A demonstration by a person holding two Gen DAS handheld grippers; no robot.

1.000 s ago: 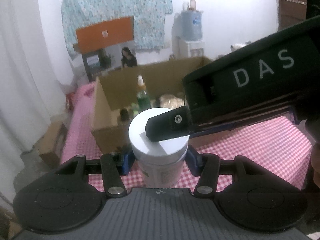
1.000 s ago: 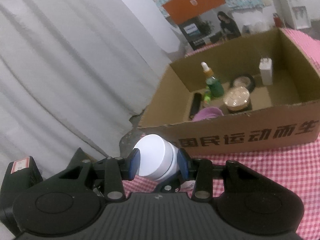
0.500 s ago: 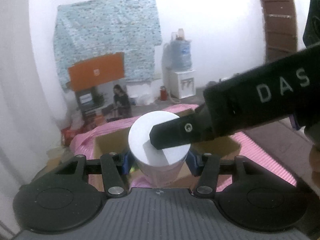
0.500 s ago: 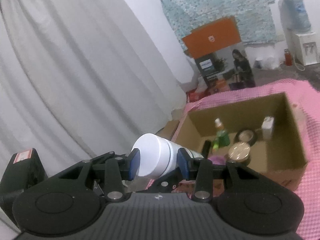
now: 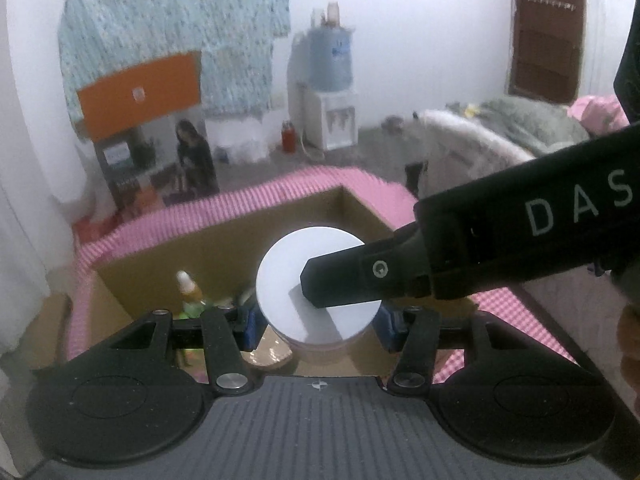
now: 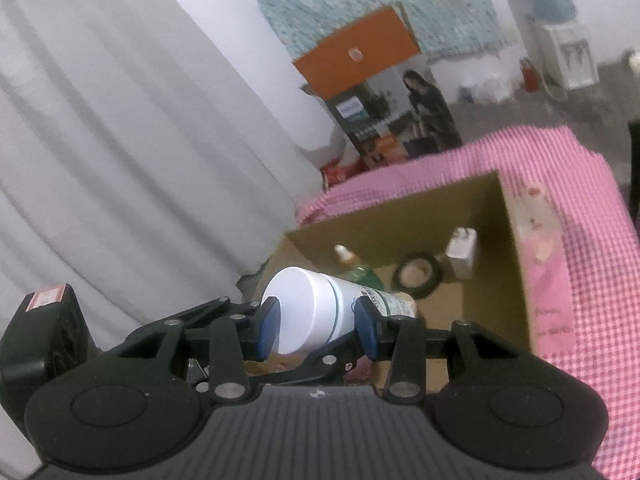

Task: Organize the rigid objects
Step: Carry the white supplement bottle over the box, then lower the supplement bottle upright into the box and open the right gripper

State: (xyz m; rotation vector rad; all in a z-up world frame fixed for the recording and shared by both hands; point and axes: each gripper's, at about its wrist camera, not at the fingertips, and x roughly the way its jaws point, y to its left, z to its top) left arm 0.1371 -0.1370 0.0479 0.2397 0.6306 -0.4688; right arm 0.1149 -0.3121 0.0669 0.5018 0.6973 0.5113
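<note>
A white jar [image 5: 280, 276] with a white lid and a printed label hangs over the open cardboard box [image 5: 200, 248]. My left gripper [image 5: 318, 324] is shut on the jar's body, its blue pads against both sides. My right gripper [image 6: 316, 320] is shut on the lid end of the same jar [image 6: 304, 304], which lies tilted across its view. In the left wrist view, one of its black fingers [image 5: 352, 280] crosses the lid from the right. Part of the jar's body is hidden behind the grippers.
The cardboard box [image 6: 400, 216] sits on a pink checked cloth [image 6: 592, 264] and holds a green dropper bottle [image 6: 356, 268], a black tape roll [image 6: 418, 276] and a white charger [image 6: 462, 254]. Grey curtains [image 6: 140, 140] hang at the left. A water dispenser [image 5: 330, 92] stands by the far wall.
Both grippers have carried the jar up and forward, from in front of the box's near wall to above its open inside. Their hold on it looks the same.
</note>
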